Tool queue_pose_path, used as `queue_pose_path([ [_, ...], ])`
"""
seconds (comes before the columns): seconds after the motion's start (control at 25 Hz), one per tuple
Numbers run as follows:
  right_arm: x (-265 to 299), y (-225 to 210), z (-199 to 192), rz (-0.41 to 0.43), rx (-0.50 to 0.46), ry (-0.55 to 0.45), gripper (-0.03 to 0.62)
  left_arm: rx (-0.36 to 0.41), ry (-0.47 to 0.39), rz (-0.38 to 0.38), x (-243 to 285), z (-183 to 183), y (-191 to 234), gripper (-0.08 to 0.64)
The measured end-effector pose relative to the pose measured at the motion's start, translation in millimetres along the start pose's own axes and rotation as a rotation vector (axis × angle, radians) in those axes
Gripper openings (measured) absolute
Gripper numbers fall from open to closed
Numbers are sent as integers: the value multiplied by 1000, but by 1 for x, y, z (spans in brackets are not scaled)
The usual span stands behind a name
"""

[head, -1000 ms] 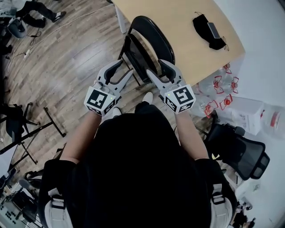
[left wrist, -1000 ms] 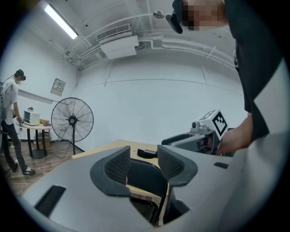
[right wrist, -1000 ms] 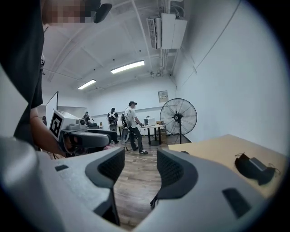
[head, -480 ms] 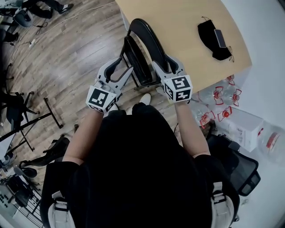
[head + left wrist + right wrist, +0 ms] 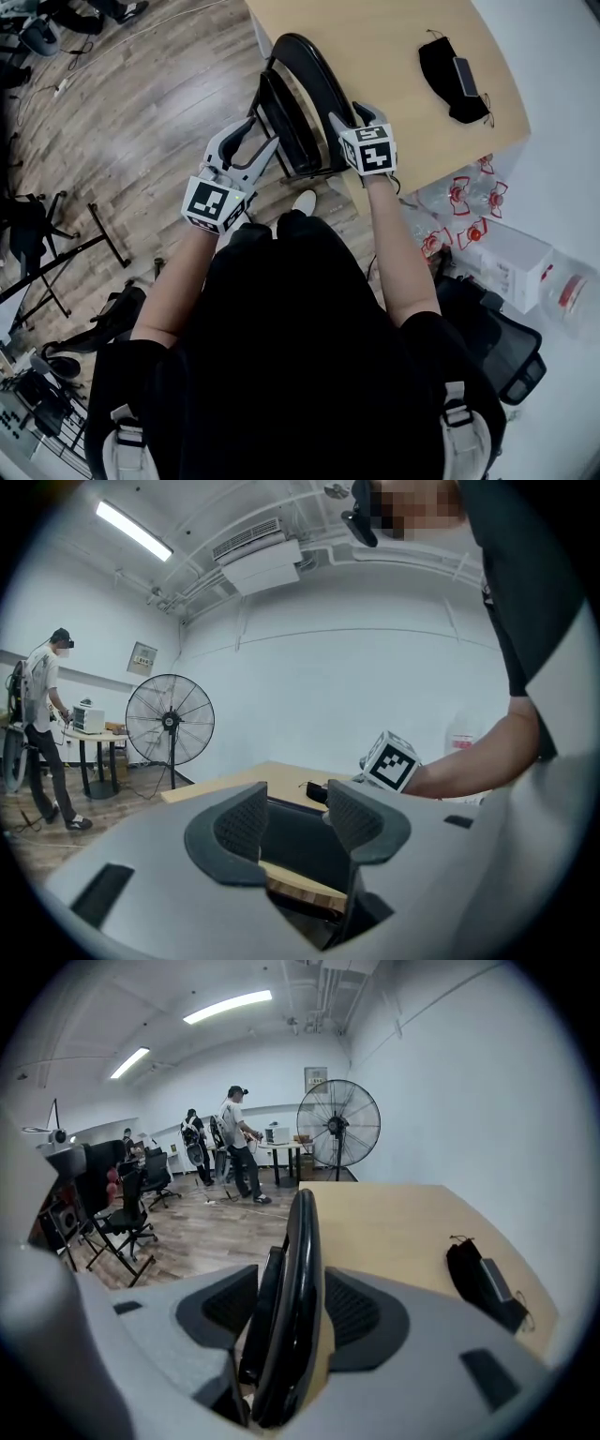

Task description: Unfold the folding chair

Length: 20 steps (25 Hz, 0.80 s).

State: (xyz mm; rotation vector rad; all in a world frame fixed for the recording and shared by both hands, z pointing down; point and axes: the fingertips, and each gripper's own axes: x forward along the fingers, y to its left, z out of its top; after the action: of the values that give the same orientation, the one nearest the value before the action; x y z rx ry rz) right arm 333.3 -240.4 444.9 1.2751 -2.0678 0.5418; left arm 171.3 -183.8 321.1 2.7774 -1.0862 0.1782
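Black folding chair (image 5: 319, 84), folded flat against the bench (image 5: 394, 47): my right gripper (image 5: 354, 118) straddles its top rail unclamped, my left gripper (image 5: 258, 139) gapes empty alongside, unfolding not begun.

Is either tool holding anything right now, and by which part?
Nothing is clamped yet. The right tool straddles the folding chair at its backrest rim, with its jaws apart on either side. The left tool is open and empty.
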Motion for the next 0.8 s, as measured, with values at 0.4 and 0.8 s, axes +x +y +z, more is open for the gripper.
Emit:
queue_pose_path([
  [0.4, 35, -14, -28, 3, -10, 267, 222, -20, -7, -6, -6, -6, 10, 196],
  [0.8, 49, -5, -46, 97, 63, 418, 146, -26, -7, 24, -22, -5, 20, 196],
])
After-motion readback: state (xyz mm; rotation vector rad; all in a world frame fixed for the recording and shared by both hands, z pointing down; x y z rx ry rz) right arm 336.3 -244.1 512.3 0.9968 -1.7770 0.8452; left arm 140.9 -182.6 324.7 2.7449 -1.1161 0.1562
